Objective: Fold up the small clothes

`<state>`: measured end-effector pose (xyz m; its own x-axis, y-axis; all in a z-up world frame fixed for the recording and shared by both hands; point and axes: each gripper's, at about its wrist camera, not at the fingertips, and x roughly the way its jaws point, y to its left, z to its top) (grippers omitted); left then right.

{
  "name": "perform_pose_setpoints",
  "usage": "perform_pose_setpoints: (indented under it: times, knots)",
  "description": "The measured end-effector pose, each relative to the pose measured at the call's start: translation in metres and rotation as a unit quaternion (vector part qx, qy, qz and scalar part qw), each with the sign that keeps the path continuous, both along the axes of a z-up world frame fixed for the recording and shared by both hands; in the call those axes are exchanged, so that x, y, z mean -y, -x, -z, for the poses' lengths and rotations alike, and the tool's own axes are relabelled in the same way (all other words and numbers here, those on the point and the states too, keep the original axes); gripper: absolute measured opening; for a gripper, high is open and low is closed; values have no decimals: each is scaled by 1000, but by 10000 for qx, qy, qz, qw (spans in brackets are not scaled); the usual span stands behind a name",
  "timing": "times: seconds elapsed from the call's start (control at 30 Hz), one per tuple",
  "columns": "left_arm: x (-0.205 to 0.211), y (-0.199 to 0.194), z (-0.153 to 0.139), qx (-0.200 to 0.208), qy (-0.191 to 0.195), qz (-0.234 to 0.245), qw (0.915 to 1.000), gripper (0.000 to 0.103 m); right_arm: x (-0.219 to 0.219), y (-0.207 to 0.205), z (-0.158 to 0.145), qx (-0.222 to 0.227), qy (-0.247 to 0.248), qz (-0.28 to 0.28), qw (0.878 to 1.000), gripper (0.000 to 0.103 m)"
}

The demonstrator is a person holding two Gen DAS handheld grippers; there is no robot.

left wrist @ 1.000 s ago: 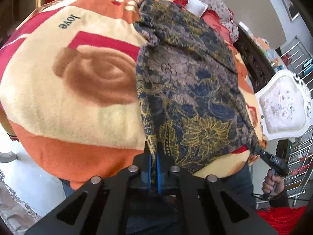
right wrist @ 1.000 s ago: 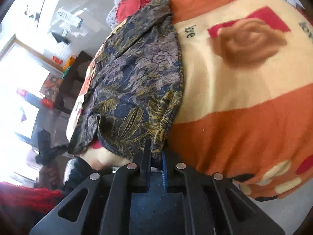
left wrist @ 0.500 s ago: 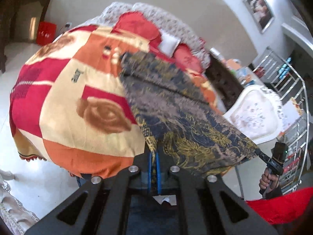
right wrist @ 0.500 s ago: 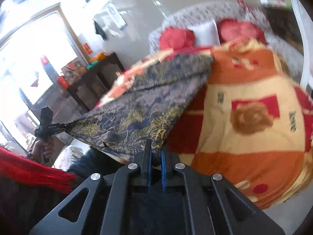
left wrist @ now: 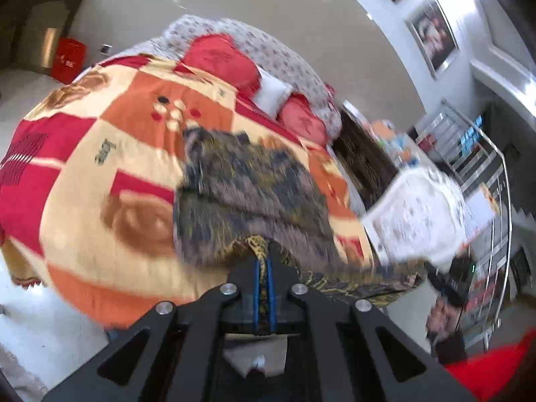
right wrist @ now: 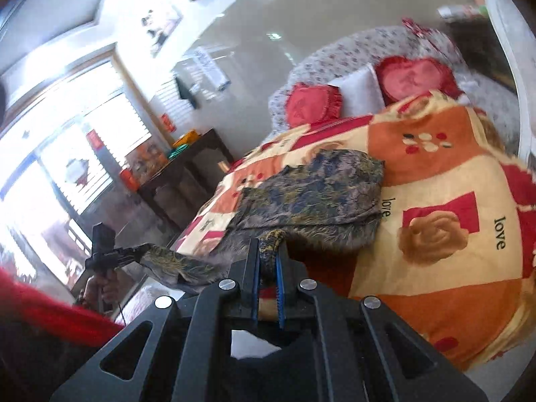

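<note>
Left gripper [left wrist: 264, 268] clamped on a corner of the patterned garment [left wrist: 248, 194] — hem pinched between blue pads. Right gripper [right wrist: 268, 261] likewise closed on another bunched corner of the garment [right wrist: 311, 194]. Near edge lifted off the blanket [left wrist: 83, 201]; far part lying on it toward 12 o'clock. Red cushions [right wrist: 311, 104] beyond, 12 to 1 o'clock. Left view blurred — fold lines unreadable.
</note>
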<state>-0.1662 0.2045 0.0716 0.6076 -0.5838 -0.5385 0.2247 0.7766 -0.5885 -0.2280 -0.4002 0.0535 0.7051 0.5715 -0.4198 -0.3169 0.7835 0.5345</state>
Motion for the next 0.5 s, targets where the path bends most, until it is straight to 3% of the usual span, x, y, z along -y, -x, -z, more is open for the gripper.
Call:
perform_pose_setpoints:
  times: [0.23, 0.4, 0.5]
  knots:
    - [12, -123, 5, 123, 31, -595, 9981, 3, 10, -110, 19, -86, -270, 617, 9977, 0]
    - [31, -219, 16, 126, -42, -822, 9965, 3, 10, -206, 32, -150, -24, 882, 9960, 0]
    - [45, -274, 35, 15, -329, -906, 9953, 3, 14, -258, 54, -451, 36, 1075, 9932, 0]
